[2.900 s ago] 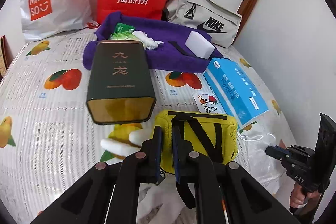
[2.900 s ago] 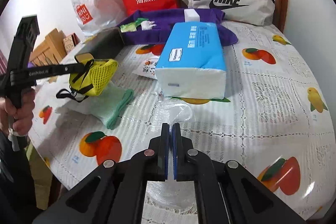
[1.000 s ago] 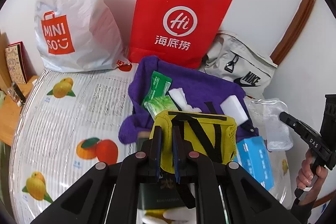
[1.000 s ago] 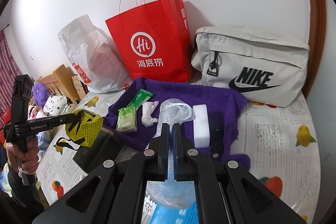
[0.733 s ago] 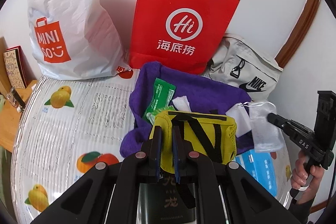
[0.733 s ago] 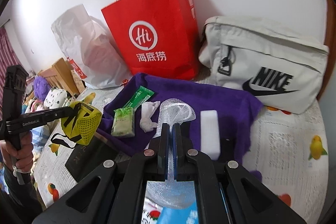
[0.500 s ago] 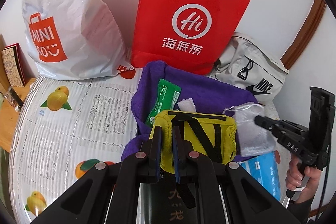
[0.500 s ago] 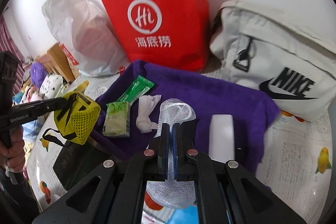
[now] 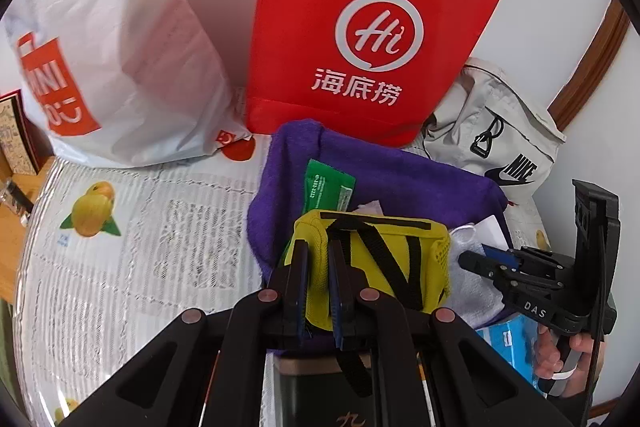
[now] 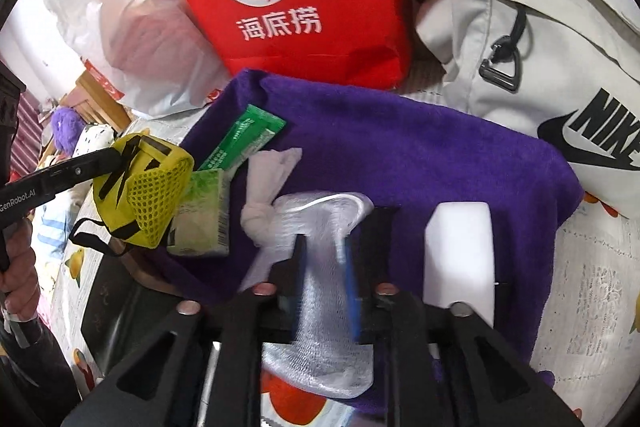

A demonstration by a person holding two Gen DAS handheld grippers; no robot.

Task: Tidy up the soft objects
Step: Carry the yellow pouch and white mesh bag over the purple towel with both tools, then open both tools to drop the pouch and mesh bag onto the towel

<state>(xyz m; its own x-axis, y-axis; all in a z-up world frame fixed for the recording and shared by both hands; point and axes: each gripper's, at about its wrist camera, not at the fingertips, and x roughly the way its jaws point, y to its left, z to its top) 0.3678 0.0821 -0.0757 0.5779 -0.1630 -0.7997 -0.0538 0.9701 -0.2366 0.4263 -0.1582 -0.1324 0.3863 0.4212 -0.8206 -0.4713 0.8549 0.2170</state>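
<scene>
My left gripper [image 9: 318, 263] is shut on a yellow mesh pouch [image 9: 384, 263] with black straps and holds it above the left end of a purple towel [image 9: 400, 167]. It shows at the left in the right wrist view [image 10: 140, 187]. My right gripper [image 10: 322, 255] has parted jaws, with a white mesh bag [image 10: 320, 291] lying between them over the purple towel [image 10: 400, 155]. On the towel lie green packets [image 10: 240, 139], a knotted white cloth [image 10: 264, 187] and a white sponge block [image 10: 458, 251].
A red paper bag [image 9: 360, 27], a white Miniso bag [image 9: 112, 47] and a grey Nike bag [image 9: 500, 147] stand behind the towel. A dark tin [image 9: 320, 399] and a blue tissue pack [image 9: 516, 347] lie in front of it.
Both grippers have moved forward and down towards the purple towel. The right gripper's jaws have parted around the white mesh bag. The left still holds the yellow pouch.
</scene>
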